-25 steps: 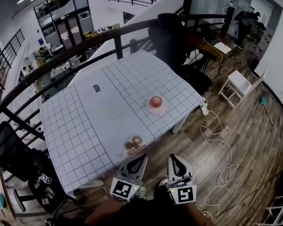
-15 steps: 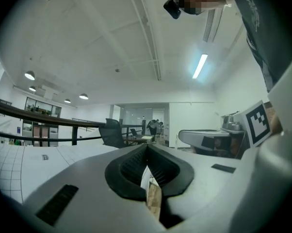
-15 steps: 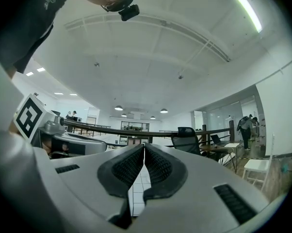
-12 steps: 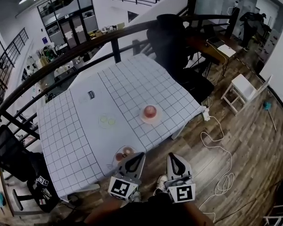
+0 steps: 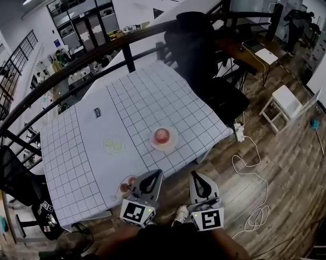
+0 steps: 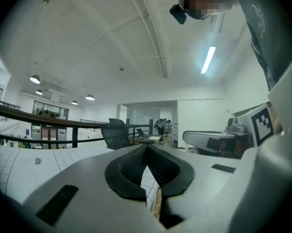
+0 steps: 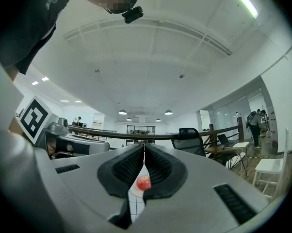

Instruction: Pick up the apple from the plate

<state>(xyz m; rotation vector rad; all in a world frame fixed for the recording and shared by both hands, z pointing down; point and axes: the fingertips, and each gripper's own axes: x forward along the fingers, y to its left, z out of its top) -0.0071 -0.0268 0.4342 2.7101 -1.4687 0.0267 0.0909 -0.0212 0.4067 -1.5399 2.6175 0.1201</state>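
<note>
Left gripper (image 5: 152, 175) and right gripper (image 5: 196, 176) both pressed together, empty
Apple (image 5: 161, 135) on plate (image 5: 172, 143) lies well ahead; jaws arriving closed would likely nudge it off instead of gripping

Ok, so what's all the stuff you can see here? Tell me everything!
table: one, white with dark grid, middle
plate: one, pale, on the table's near side
apple: one, red, on the plate
flat patch: one, pale green, left of the plate
small dish: one, holding something brown, table edge by left tool
chair: one, black, behind the table
stool: one, white, right, on wood floor
cable: one, white, on floor
left tool: one, grey, shut, empty
right tool: one, grey, shut, empty
</note>
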